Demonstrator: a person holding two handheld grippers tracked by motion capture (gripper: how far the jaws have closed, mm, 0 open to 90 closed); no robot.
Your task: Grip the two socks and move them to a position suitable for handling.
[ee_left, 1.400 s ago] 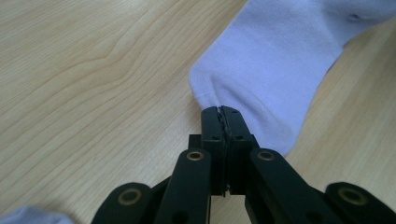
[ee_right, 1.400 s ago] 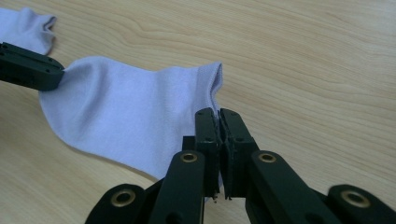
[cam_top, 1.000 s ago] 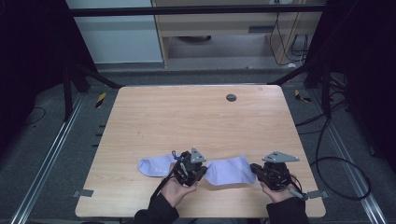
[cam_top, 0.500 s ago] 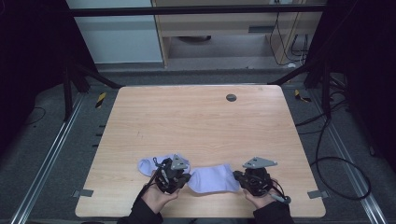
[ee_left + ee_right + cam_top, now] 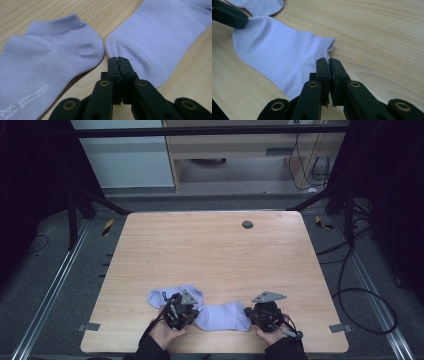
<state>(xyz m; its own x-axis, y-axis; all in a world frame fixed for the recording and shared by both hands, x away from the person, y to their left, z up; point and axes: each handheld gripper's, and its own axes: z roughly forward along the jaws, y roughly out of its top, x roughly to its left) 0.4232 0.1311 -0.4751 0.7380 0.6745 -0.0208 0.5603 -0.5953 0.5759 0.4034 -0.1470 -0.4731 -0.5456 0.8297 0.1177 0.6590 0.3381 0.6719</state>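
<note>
Two lavender ankle socks lie on the wooden table [image 5: 210, 250] near its front edge. One sock [image 5: 222, 316] is stretched flat between my two grippers. My left gripper [image 5: 194, 313] is shut on its rounded end [image 5: 130, 47], jaws pressed together on the fabric [image 5: 118, 59]. My right gripper [image 5: 249, 314] is shut on the cuff end [image 5: 322, 47], jaws together at the sock's edge [image 5: 328, 61]. The second sock [image 5: 167, 295] lies flat just left of the held one, its printed sole [image 5: 45, 65] facing up. It touches neither gripper.
A small dark round disc [image 5: 247, 224] sits in the tabletop near the far edge. Tape tabs [image 5: 338, 328] mark the front corners. Black frame rails and cables run along the floor on both sides.
Both hands have moved left and toward the table's front edge, lower down, taking the held sock along. The second sock has stayed put.
</note>
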